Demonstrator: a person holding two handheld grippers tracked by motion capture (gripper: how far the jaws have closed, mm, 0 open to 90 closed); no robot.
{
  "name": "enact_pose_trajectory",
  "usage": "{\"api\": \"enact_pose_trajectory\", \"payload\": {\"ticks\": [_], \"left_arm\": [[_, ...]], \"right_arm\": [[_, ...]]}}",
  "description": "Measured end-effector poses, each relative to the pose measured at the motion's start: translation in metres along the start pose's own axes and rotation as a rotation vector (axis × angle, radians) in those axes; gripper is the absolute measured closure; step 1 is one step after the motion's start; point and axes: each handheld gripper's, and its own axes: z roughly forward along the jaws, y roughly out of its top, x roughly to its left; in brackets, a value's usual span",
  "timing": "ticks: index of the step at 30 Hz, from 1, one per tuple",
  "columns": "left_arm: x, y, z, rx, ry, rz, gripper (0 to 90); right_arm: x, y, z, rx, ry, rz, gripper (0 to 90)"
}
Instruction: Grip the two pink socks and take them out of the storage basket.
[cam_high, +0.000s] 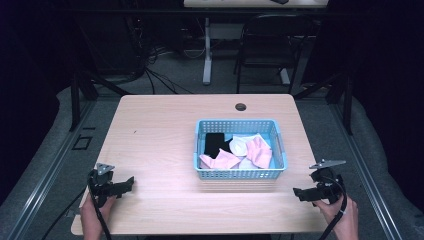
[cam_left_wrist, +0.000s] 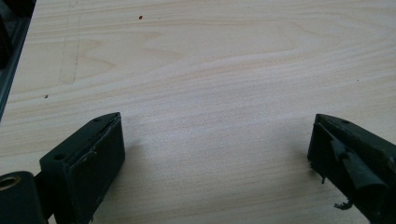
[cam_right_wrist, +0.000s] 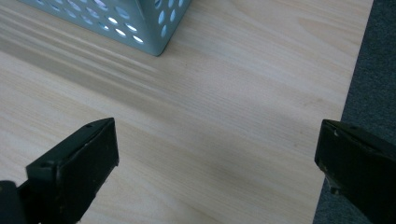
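Observation:
A light blue perforated basket (cam_high: 239, 174) stands right of the table's middle, holding pink cloths (cam_high: 259, 151), a white cloth (cam_high: 238, 146) and a black cloth (cam_high: 214, 143). My left gripper (cam_high: 127, 183) hovers at the front left of the table, held by a hand, jaws wide apart over bare wood (cam_left_wrist: 215, 135). My right gripper (cam_high: 298, 193) is at the front right corner, also open with nothing between its fingers (cam_right_wrist: 77, 163). The basket's near corner (cam_right_wrist: 154, 28) appears at the top of the right gripper view.
The wooden table (cam_high: 165, 125) has a round cable hole (cam_high: 241, 106) near its far edge. Its right edge (cam_right_wrist: 345, 107) runs close beside my right gripper, with grey floor beyond. A black chair (cam_high: 270, 40) and a white table leg (cam_high: 206, 50) stand behind.

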Motion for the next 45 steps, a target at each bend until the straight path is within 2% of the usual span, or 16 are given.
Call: {"api": "enact_pose_trajectory", "payload": {"ticks": [11,13,20,26,27,30,32,35,37,38,40,41,43,45], "left_arm": [[0.0,0.0,0.0,0.001,0.0,-0.001,4.1],[0.0,0.0,0.0,0.0,0.0,0.0,4.0],[0.0,0.0,0.0,0.001,0.0,-0.001,4.1],[0.0,0.0,0.0,0.001,0.0,-0.001,4.0],[0.0,0.0,0.0,0.0,0.0,0.0,4.1],[0.0,0.0,0.0,0.001,0.0,-0.001,4.1],[0.0,0.0,0.0,0.001,0.0,-0.001,4.0],[0.0,0.0,0.0,0.0,0.0,0.0,4.1],[0.0,0.0,0.0,0.001,0.0,-0.001,4.1],[0.0,0.0,0.0,0.0,0.0,0.0,4.1],[0.0,0.0,0.0,0.001,0.0,-0.001,4.1],[0.0,0.0,0.0,0.001,0.0,-0.001,4.1],[0.0,0.0,0.0,0.001,0.0,-0.001,4.1],[0.0,0.0,0.0,0.001,0.0,-0.001,4.1]], "right_arm": [[0.002,0.027,-0.019,0.045,0.01,-0.042,0.0],[0.003,0.037,-0.024,0.058,0.01,-0.059,0.0],[0.007,0.058,-0.031,0.054,0.022,-0.091,0.0],[0.015,0.085,-0.034,0.06,0.029,-0.14,0.0],[0.02,0.096,-0.034,0.061,0.032,-0.165,0.0],[0.023,0.105,-0.035,0.065,0.034,-0.184,0.0],[0.028,0.115,-0.034,0.059,0.051,-0.197,0.0],[0.034,0.127,-0.03,0.062,0.051,-0.226,0.0],[0.041,0.139,-0.023,0.067,0.067,-0.252,0.0],[0.041,0.139,-0.023,0.067,0.067,-0.252,0.0],[0.047,0.151,-0.014,0.08,0.084,-0.268,0.0],[0.047,0.151,-0.014,0.08,0.084,-0.268,0.0],[0.052,0.161,0.0,0.106,0.106,-0.28,0.0],[0.054,0.164,0.006,0.114,0.118,-0.28,0.0]]}}
